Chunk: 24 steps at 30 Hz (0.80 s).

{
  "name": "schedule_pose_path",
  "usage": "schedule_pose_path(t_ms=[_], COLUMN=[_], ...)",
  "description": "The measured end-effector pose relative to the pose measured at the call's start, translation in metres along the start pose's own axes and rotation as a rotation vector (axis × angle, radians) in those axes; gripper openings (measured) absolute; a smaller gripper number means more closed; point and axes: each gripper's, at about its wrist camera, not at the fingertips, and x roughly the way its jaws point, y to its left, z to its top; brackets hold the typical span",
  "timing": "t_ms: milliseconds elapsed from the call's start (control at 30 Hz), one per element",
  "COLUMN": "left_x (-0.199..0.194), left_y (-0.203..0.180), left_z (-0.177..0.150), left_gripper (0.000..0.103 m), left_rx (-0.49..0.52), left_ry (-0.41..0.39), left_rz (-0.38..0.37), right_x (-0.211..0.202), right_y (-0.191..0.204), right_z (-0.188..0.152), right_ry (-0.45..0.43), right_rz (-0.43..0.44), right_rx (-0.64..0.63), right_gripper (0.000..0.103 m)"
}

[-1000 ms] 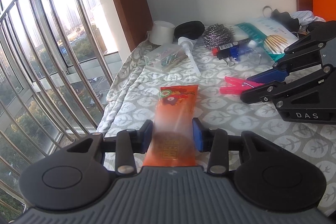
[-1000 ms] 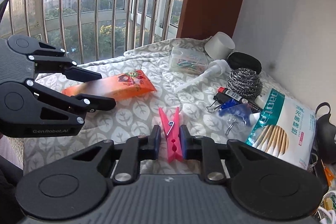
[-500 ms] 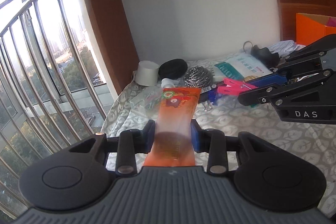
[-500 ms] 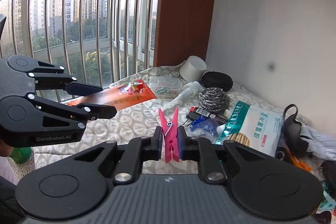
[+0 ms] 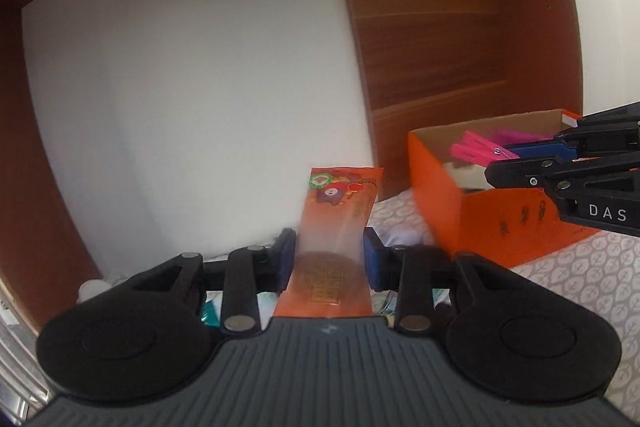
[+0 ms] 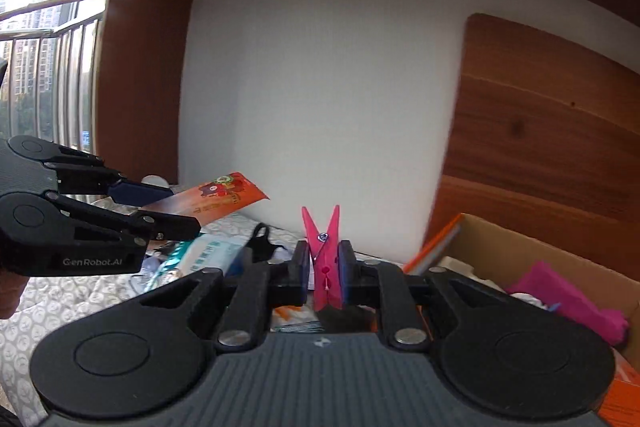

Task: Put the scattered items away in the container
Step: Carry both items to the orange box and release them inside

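Both grippers ride raised, angled slightly downward, toward the orange cardboard box point(image 5: 480, 211) at 3 o'clock in the left wrist view. The left gripper point(image 5: 330, 259) is clamped on an orange snack packet point(image 5: 340, 211); the right gripper point(image 6: 324, 273) pinches a pink clothespin point(image 6: 322, 247) standing upright, with the box at 4 o'clock. A second ago both sat low over the leaf-print cloth point(image 5: 580, 279) facing the window; now wall and wood panelling fill the views

White wall point(image 5: 200, 87), brown wooden panels point(image 6: 540, 131), railed daylit window point(image 6: 44, 75), leaf-patterned cloth point(image 5: 580, 275)
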Motion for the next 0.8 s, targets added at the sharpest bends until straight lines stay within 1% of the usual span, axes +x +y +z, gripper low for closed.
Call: schedule_pose_path(t_ms=[100,200,300,400,467,600,733,800], left_x=[0.023,0.046,0.064,0.083,0.095,0.121,0.133,0.139], left_y=[-0.033,-0.062,-0.088,-0.106,-0.112,-0.121,-0.121,-0.119], left_z=[0.024,0.039,0.049,0.053,0.052,0.048,0.041,0.040], left_gripper=[0.035,0.035,0.035,0.035,0.035,0.035,0.036,0.036], left_rx=[0.034,0.066,0.099,0.118,0.121,0.118,0.115,0.090], left_ry=[-0.023,-0.026,-0.026,0.004,0.033,0.111,0.166,0.187], left_rz=[-0.072,-0.117,-0.147,-0.152,-0.154,-0.130,-0.125,-0.127], right_x=[-0.016,-0.028,-0.034,-0.034,-0.029,-0.016,-0.005,-0.001], right_y=[-0.044,-0.088,-0.125,-0.155,-0.172,-0.192,-0.204,-0.206], right_z=[-0.004,-0.012,-0.027,-0.041,-0.049,-0.062,-0.068,-0.071], right_ry=[-0.010,-0.007,0.009,0.035,0.066,0.134,0.176,0.190], right_rz=[-0.135,-0.254,-0.339,-0.396,-0.417,-0.433,-0.415,-0.407], right_rx=[0.027,0.071,0.127,0.183,0.203,0.211,0.233,0.232], right_gripper=[0.013,0.013,0.013,0.013,0.013,0.013,0.013,0.014])
